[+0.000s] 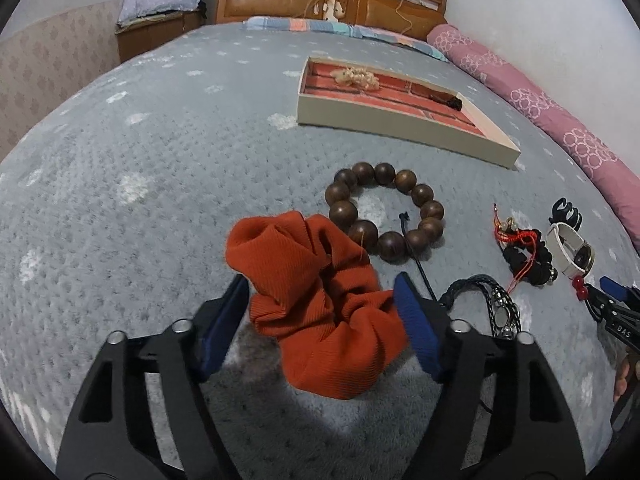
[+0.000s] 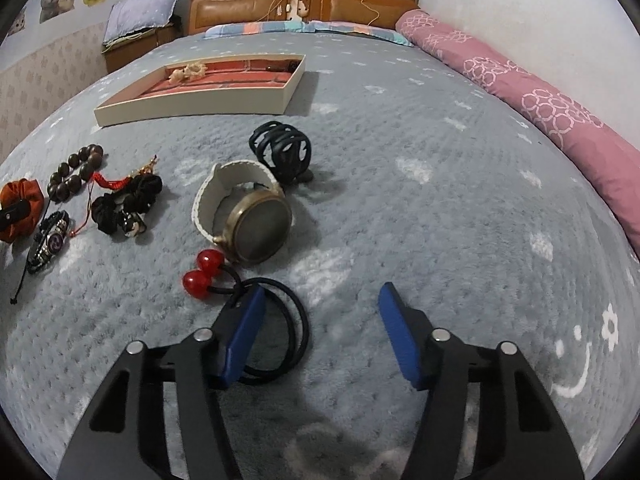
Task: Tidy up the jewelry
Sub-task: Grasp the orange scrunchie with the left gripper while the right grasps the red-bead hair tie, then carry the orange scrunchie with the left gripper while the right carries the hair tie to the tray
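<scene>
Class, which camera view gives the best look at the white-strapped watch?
The right wrist view: the watch lies large and central, dial and strap plain. In the left wrist view it is small, near the right edge.

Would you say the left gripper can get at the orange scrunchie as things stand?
Probably yes. The orange scrunchie already sits between the blue pads of the left gripper, with nothing over it. Its right edge looks to be touching one pad; the other stands just clear, so the grip does not look finished.

One tray [image 2: 192,108], two scrunchies [image 1: 320,312] [image 2: 128,200], three bracelets [image 1: 386,212] [image 2: 50,246] [image 1: 356,78], one watch [image 2: 248,216].
</scene>
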A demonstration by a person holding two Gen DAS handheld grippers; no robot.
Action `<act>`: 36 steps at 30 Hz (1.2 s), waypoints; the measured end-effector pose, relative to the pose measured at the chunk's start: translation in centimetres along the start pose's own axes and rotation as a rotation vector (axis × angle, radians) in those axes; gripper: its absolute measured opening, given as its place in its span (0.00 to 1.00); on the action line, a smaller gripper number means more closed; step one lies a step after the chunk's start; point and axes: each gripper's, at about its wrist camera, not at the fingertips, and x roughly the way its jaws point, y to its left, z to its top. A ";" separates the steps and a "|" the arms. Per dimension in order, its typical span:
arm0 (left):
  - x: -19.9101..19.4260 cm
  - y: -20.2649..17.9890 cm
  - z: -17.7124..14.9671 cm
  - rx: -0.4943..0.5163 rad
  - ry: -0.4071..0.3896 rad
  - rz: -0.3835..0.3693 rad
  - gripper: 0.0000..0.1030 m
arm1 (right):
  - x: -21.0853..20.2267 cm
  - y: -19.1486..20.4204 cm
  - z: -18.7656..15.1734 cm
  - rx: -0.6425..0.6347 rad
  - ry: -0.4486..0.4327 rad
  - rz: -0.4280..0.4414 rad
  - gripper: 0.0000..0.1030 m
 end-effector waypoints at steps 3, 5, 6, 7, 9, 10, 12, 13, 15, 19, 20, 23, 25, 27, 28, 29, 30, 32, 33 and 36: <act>0.6 0.0 0.0 -0.001 0.024 -0.009 0.56 | 0.0 0.0 0.0 -0.003 -0.002 0.012 0.51; 0.7 -0.1 0.0 0.001 0.028 -0.007 0.55 | 0.0 0.1 -0.1 -0.008 -0.003 0.015 0.48; 0.8 -0.2 -0.1 0.005 0.031 -0.004 0.53 | -0.1 0.2 -0.1 -0.011 -0.004 0.021 0.42; 0.8 -0.3 -0.1 0.009 0.031 -0.002 0.52 | -0.1 0.2 -0.1 -0.015 -0.005 0.028 0.40; 0.8 -0.5 -0.2 0.018 0.029 0.005 0.49 | -0.2 0.5 -0.1 -0.027 -0.008 0.032 0.32; 0.8 -0.5 -0.2 0.019 0.028 0.004 0.48 | -0.2 0.5 -0.1 -0.031 -0.011 0.035 0.29; 0.7 -0.4 -0.2 0.014 0.026 -0.006 0.44 | -0.4 0.7 -0.1 -0.035 -0.016 0.038 0.19; 0.7 -0.3 -0.3 0.007 0.026 -0.013 0.43 | -0.3 0.7 -0.1 -0.037 -0.015 0.043 0.17; 0.7 -0.1 -0.3 -0.002 0.027 -0.022 0.41 | -0.3 0.8 -0.1 -0.042 -0.013 0.053 0.12; 0.6 -0.2 -0.3 0.003 0.026 -0.018 0.36 | -0.6 0.9 -0.1 -0.046 -0.024 0.059 0.05; 0.5 -0.2 -0.3 0.004 0.025 -0.017 0.34 | -0.6 0.8 -0.1 -0.042 -0.029 0.062 0.03; 0.4 -0.1 -0.4 -0.004 0.026 -0.022 0.30 | -1.1 0.5 0.0 -0.027 -0.048 0.081 0.03; 0.3 0.1 -0.4 -0.011 0.025 -0.023 0.28 | -1.3 0.4 0.0 -0.023 -0.063 0.085 0.03; 0.3 0.1 -0.4 -0.016 0.024 -0.021 0.27 | -1.8 0.3 0.0 -0.022 -0.083 0.089 0.03; 0.2 0.1 -0.4 -0.016 0.023 -0.019 0.27 | -1.9 0.3 0.0 -0.022 -0.093 0.090 0.03; 0.0 0.1 -0.5 -0.016 0.019 -0.014 0.27 | -2.1 0.4 0.0 -0.023 -0.101 0.091 0.03; -0.1 0.1 -0.4 -0.016 0.017 -0.012 0.27 | -2.4 0.4 0.1 -0.025 -0.111 0.094 0.03; -0.3 0.0 -0.4 -0.013 0.009 -0.008 0.27 | -2.8 0.4 0.2 -0.025 -0.131 0.097 0.03; -0.4 -0.1 -0.4 -0.011 0.006 -0.008 0.26 | -3.0 0.4 0.3 -0.023 -0.136 0.100 0.03; -0.8 -0.3 -0.4 -0.001 -0.008 -0.006 0.26 | -3.4 0.5 0.8 -0.018 -0.160 0.110 0.03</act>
